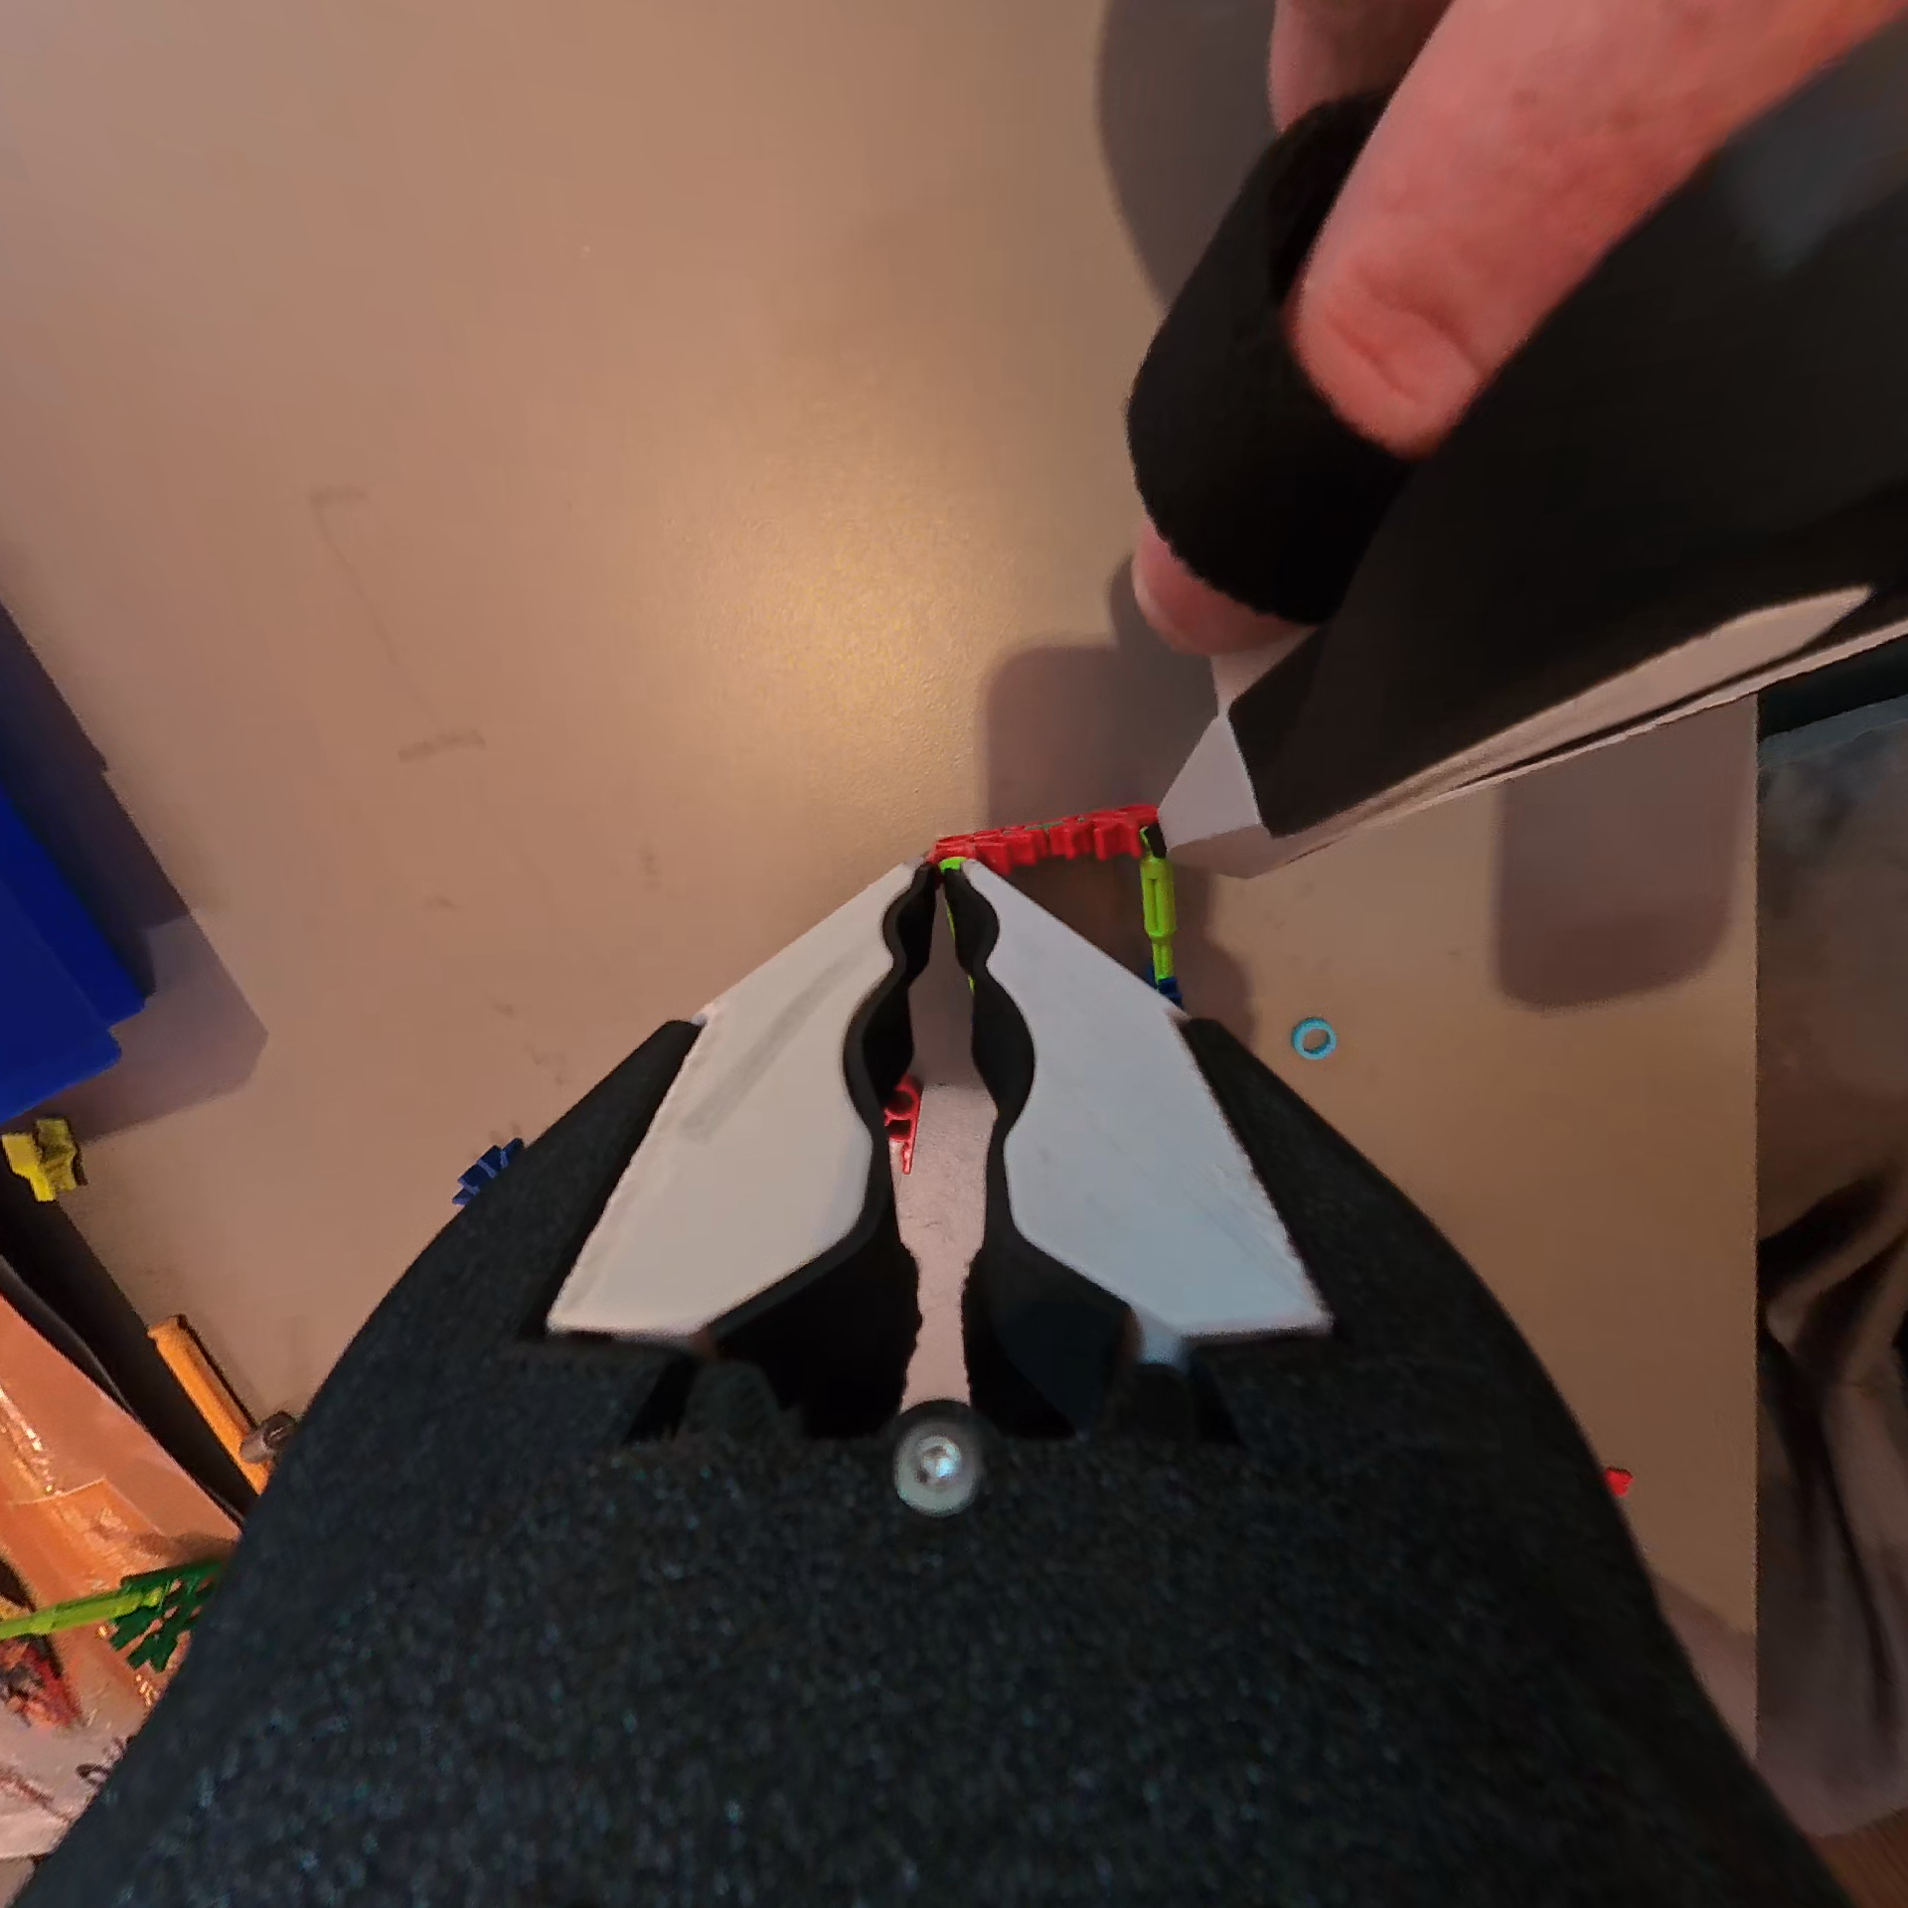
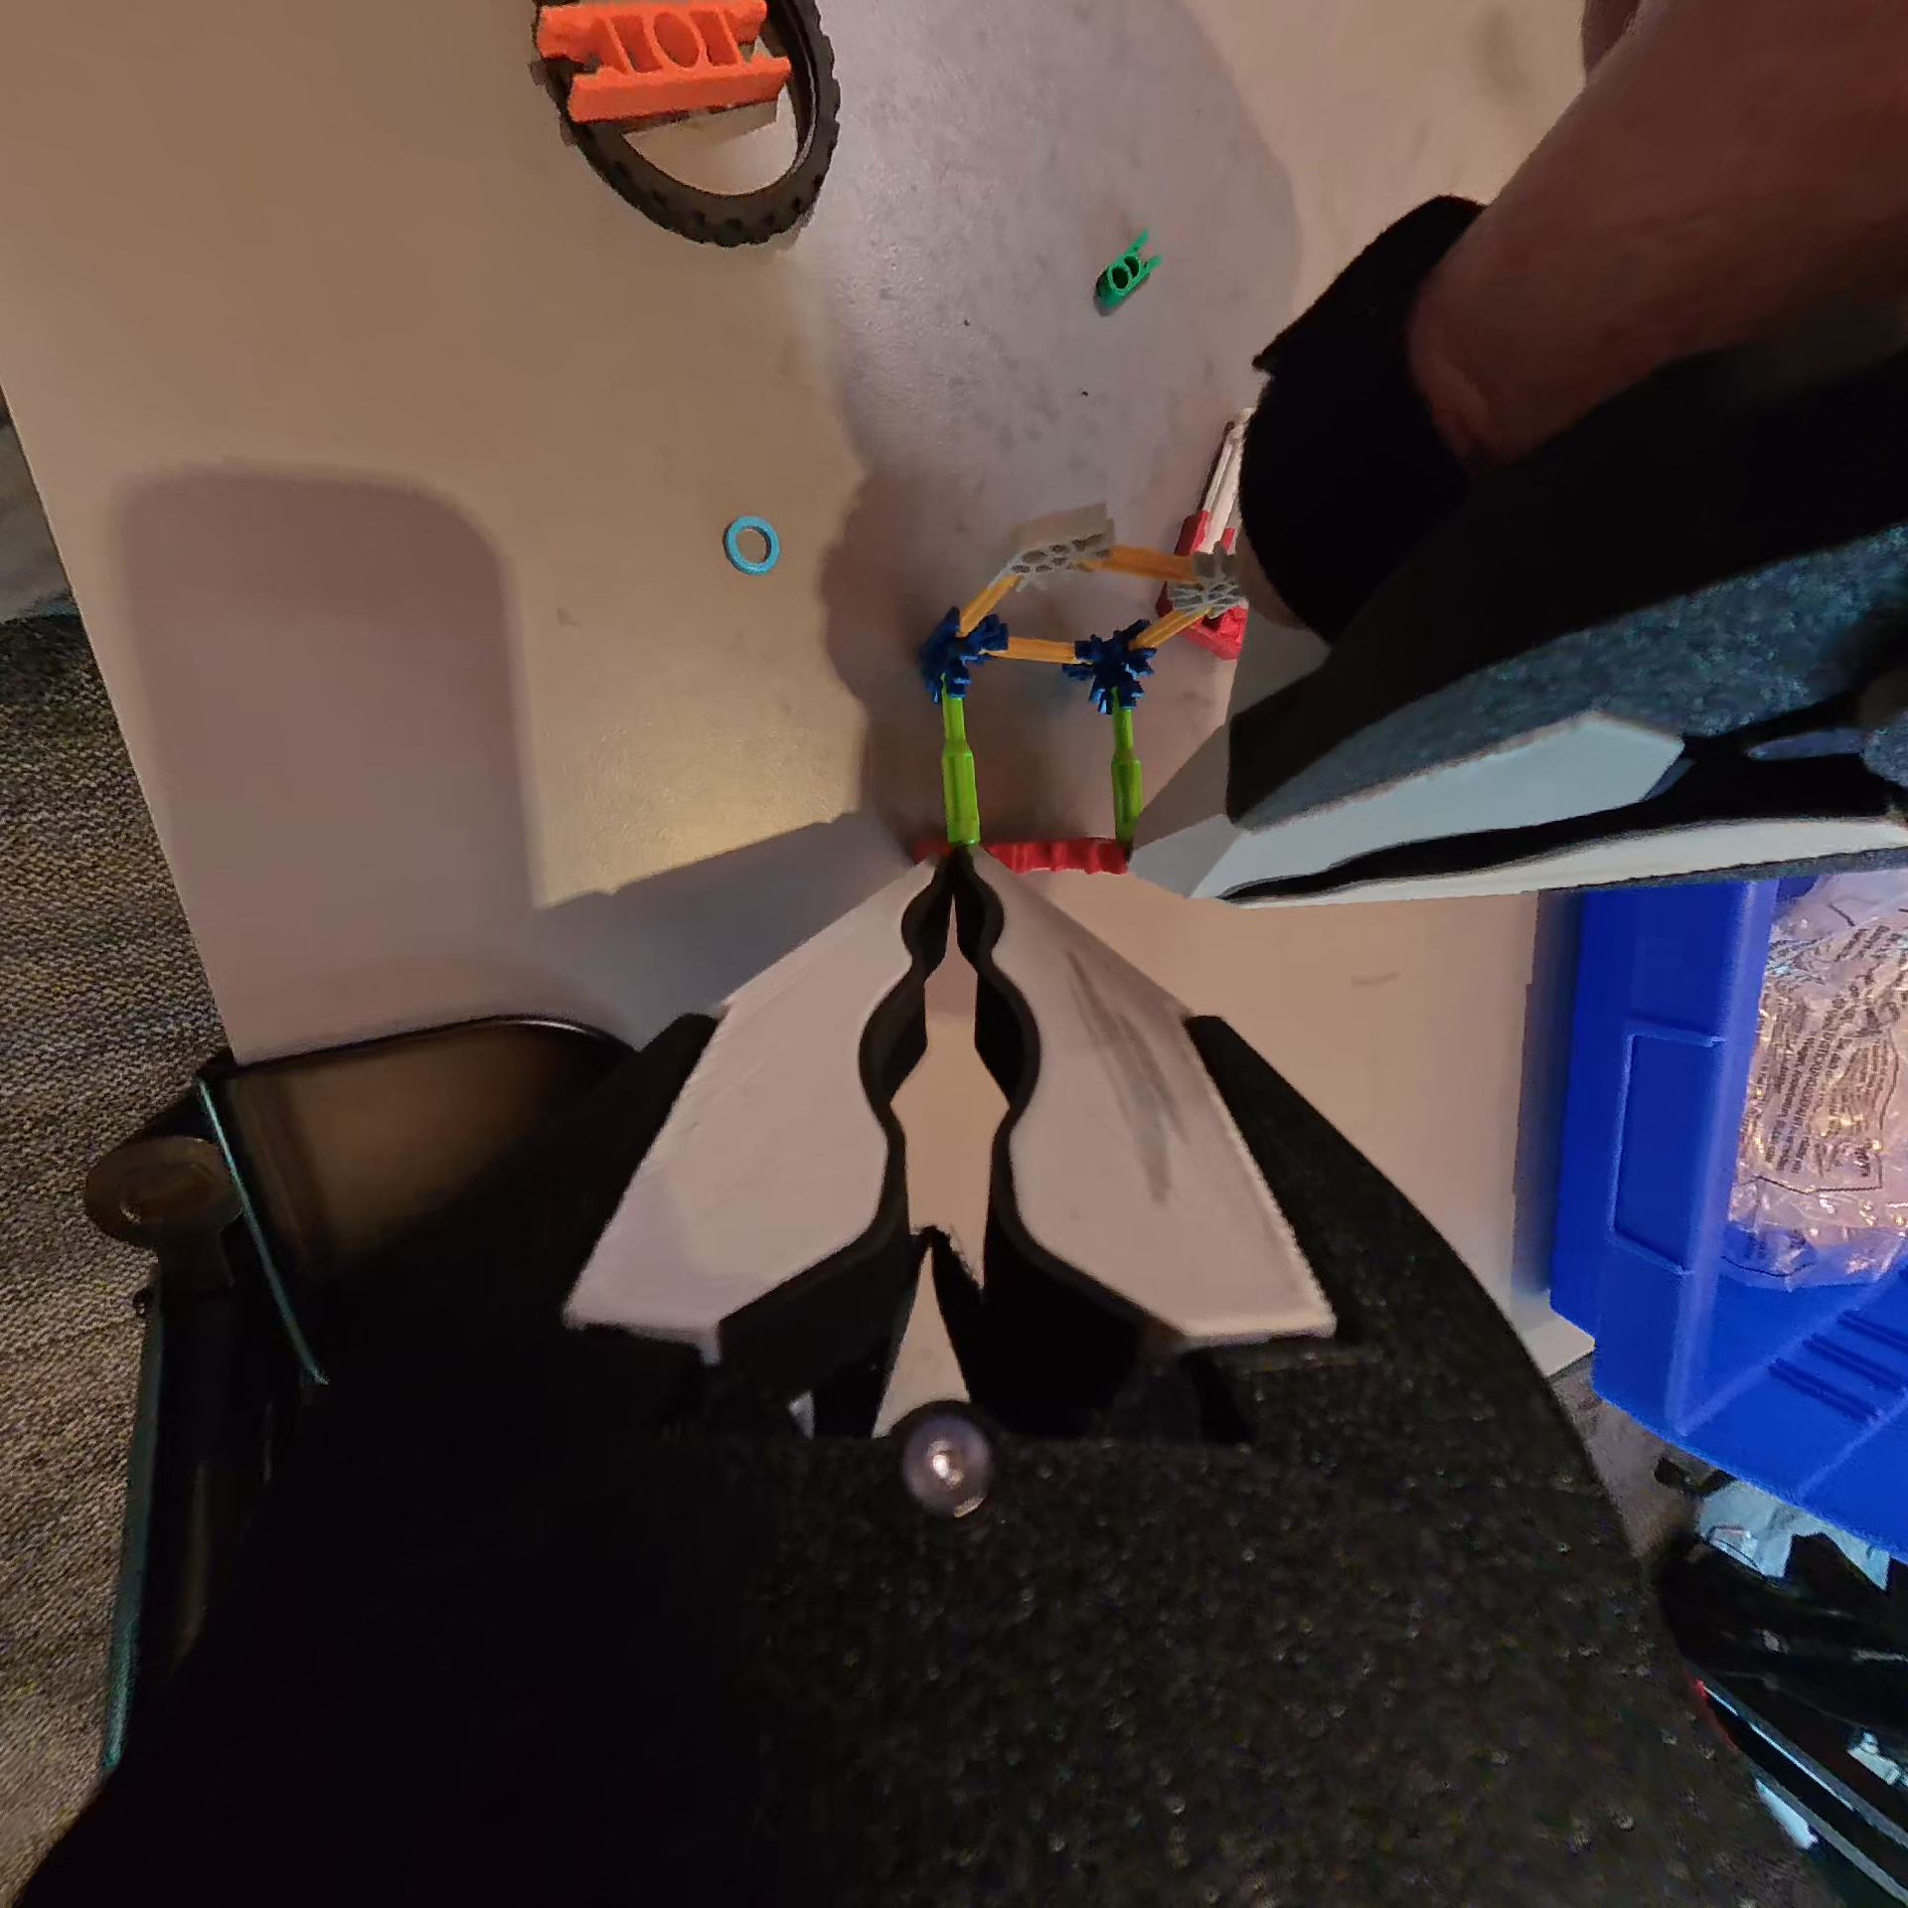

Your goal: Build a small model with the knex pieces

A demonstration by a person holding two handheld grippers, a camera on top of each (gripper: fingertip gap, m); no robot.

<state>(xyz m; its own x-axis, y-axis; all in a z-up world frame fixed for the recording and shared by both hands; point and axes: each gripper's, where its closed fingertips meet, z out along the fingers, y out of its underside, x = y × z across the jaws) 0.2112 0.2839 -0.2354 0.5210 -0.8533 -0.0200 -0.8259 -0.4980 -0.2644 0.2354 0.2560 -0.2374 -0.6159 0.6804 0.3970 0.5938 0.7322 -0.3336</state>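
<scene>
A small rod-and-connector toy frame hangs between my two grippers. Its red connector (image 1: 1043, 841) (image 2: 1048, 855) spans the top. Two green rods (image 2: 958, 774) (image 2: 1125, 769) run from it to blue connectors (image 2: 960, 650), yellow rods (image 2: 1038, 648) and grey connectors (image 2: 1058, 552). My left gripper (image 1: 945, 878) is shut on one end of the red connector, where a green rod shows between its pads. My right gripper (image 2: 955, 862) is shut on the other end. Each gripper also shows in the other's view, the right (image 1: 1162, 841) and the left (image 2: 1146, 867).
A pale table (image 1: 619, 516) lies below, its edge (image 1: 1755, 1032) at the right. On it are a light-blue ring (image 2: 751, 544), a green clip (image 2: 1125, 274) and an orange piece (image 2: 661, 62) in a black tyre (image 2: 723, 201). A blue bin (image 2: 1704, 1136) and a dark chair (image 2: 310, 1187) flank it.
</scene>
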